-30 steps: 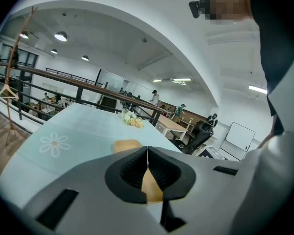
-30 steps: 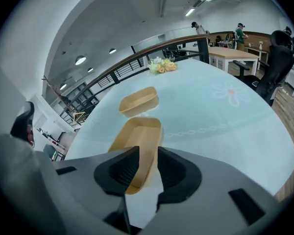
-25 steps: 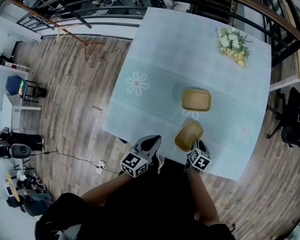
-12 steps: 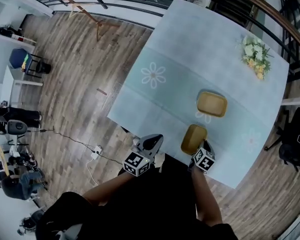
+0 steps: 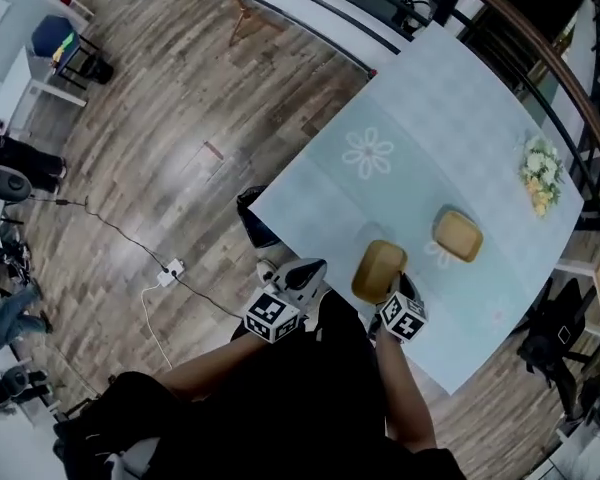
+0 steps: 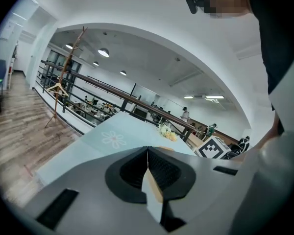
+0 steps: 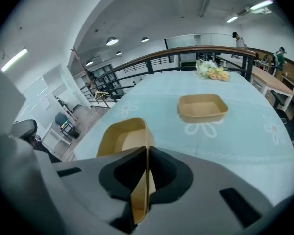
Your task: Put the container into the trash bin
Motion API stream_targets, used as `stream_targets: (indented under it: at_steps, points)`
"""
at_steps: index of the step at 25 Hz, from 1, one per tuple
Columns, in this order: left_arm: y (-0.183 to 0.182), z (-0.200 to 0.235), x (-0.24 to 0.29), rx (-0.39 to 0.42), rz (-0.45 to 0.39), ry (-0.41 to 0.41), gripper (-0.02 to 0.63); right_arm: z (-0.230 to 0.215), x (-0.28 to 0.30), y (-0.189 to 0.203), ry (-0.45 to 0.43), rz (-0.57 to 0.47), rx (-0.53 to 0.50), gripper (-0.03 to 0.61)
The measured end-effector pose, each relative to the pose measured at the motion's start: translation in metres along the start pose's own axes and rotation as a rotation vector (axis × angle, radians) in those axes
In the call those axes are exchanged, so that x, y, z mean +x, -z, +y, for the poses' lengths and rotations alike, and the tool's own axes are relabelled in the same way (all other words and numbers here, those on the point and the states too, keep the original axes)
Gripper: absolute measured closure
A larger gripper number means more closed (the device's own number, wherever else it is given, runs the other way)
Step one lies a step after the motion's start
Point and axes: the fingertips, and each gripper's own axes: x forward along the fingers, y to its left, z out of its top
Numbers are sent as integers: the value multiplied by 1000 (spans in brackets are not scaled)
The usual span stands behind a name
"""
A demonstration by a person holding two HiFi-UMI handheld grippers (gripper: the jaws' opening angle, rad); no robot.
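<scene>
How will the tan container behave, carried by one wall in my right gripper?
Probably light: the container is held by the right gripper pinching just one thin wall. That wall may flex, so it could swing or slip. It looks empty, so spills seem unlikely.

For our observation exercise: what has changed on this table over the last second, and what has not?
The right gripper closed on the rim of the near container and lifted it off the table, carrying it away from the second container. The second container and flowers stayed put.
</scene>
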Motion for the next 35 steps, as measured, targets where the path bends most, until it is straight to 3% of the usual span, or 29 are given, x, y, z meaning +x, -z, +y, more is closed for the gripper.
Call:
stream_targets:
  at_steps: [7, 13, 18, 29, 35]
  points:
    - [-7, 87, -89, -76, -113, -131, 598, 130, 21, 7, -117, 32, -193, 534]
    - [10, 149, -176, -111, -155, -224, 600, 260, 30, 57, -226, 75, -324, 534]
    - [24, 190, -233, -155, -198, -301, 598, 341, 46, 93, -302, 112, -423, 534]
    - [56, 261, -290, -194, -238, -467, 600, 438, 133, 158, -398, 195, -693, 534]
    - [93, 286, -288, -182, -163, -490, 600, 450, 196, 206, -401, 232, -709, 534]
